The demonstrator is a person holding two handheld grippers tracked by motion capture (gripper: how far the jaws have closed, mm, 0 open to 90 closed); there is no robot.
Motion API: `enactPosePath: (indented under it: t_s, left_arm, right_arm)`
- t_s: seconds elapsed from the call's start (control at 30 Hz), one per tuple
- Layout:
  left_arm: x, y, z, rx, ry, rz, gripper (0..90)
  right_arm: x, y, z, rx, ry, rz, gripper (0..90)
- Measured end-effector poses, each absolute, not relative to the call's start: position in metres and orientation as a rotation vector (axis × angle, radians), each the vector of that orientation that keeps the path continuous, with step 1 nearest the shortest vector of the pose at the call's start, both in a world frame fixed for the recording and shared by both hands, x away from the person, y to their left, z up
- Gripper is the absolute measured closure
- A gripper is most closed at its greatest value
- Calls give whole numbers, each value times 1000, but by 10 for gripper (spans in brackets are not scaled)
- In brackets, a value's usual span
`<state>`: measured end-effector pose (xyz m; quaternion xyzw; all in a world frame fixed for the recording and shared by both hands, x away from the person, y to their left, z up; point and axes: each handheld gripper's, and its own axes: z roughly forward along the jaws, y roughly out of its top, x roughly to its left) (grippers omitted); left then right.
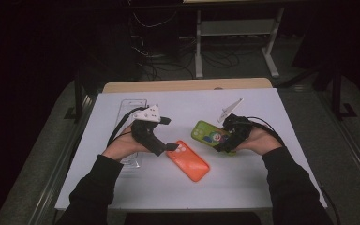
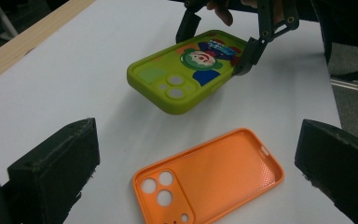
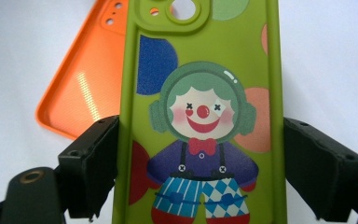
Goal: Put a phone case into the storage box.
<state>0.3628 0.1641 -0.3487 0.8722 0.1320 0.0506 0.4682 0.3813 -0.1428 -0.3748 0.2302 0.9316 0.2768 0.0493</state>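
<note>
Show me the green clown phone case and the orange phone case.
green clown phone case point(image 3: 203, 112), right gripper view, on the clown's face.
orange phone case point(image 2: 214, 179), left gripper view, on its inner surface.

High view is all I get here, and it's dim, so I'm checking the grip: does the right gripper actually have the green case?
Observer: Yes. The right gripper clamps the green case by its long edges, lifted off the table.
Operator: Which side faces up?
Observer: Its printed back, showing a clown.
Operator: And the orange case?
Observer: The orange case lies hollow side up between the left gripper's open jaws, untouched.
</note>
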Motion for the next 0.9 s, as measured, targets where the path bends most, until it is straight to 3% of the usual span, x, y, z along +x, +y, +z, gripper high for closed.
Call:
enactPosePath:
  t_s: [0.9]
  left_arm:
    - [348, 148, -345, 2235, 157, 70, 0]
  right_arm:
    - [353, -102, -368, 348, 2964, 829, 154]
